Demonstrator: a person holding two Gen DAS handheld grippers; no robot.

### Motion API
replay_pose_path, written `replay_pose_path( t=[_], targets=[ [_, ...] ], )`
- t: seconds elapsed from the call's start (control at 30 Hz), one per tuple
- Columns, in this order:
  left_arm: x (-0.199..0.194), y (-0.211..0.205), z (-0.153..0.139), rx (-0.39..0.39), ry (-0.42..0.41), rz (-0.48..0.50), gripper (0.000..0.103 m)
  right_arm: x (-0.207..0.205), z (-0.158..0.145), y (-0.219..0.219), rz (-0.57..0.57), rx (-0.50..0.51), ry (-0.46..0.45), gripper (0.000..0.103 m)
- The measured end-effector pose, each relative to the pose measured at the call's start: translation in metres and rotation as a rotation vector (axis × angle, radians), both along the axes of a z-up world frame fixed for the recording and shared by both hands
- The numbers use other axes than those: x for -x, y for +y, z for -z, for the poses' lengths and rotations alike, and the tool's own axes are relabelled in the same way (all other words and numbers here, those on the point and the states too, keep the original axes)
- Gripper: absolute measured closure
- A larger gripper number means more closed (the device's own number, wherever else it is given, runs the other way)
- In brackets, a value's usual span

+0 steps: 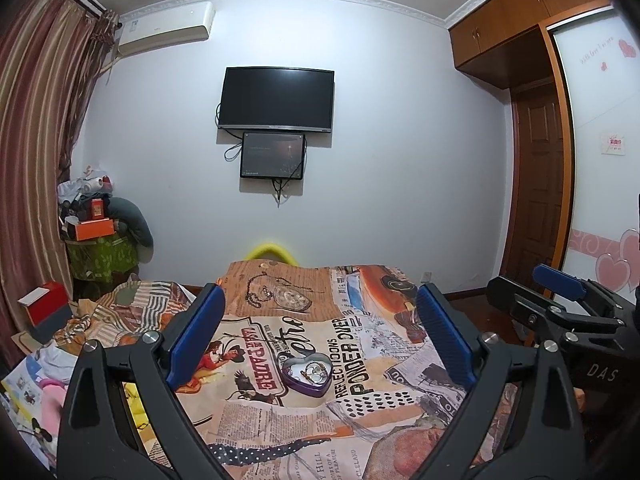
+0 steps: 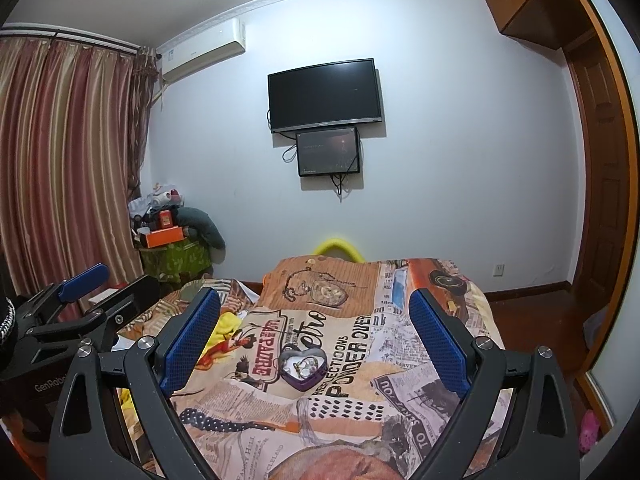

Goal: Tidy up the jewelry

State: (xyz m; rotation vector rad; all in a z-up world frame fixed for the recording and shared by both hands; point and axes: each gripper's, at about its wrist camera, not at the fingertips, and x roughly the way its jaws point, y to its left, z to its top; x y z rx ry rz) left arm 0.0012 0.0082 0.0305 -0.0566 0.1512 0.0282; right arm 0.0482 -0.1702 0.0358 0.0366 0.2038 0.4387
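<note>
A purple heart-shaped tin (image 1: 307, 372) lies open on the newspaper-print bedspread (image 1: 360, 420). Rings and other small jewelry rest on its white lining. My left gripper (image 1: 320, 288) is held above the bed and open wide, and the tin shows between its blue pads (image 1: 196, 332) with a clear gap on both sides. My right gripper (image 2: 314, 294) is also open and empty, with the same tin (image 2: 303, 366) centred below it. Each gripper appears at the edge of the other's view: the right gripper (image 1: 560, 292) and the left gripper (image 2: 84, 280).
The bedspread (image 2: 360, 420) carries a printed chain and pocket watch at its far end. A yellow curved object (image 1: 272, 250) sticks up behind the bed. Boxes and clutter (image 1: 96, 224) are stacked in the left corner by the curtain. A TV (image 1: 276, 98) hangs on the wall, and a wardrobe stands on the right.
</note>
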Motion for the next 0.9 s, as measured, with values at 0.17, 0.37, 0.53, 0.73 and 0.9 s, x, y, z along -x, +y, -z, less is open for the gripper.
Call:
replay_pose_path(
  t=[0.17,0.37,0.53,0.73,0.9],
  targets=[
    [0.0003,0.0002,0.0009,-0.002,0.001,-0.002,0.006,0.0006,-0.0005,-0.0007,0.002,-0.002,-0.001,0.009],
    [-0.0018,0.0016,0.0011,0.004,0.005,-0.010,0.006,0.0020,-0.0007,-0.0024,0.004,-0.004,0.002,0.009],
    [-0.0018,0.0021,0.0015,0.007,0.007,-0.011,0.006,0.0028,-0.0018,-0.0036,0.005,-0.006,0.004,0.009],
    [-0.0015,0.0032,0.0017,0.009,0.009,-0.007,0.006,0.0030,-0.0019,-0.0036,0.005,-0.004,0.004,0.009],
    [-0.0018,0.0041,0.0035,0.013,0.014,0.011,0.006,0.0029,-0.0022,-0.0031,0.006,-0.004,0.004,0.009]
  ],
)
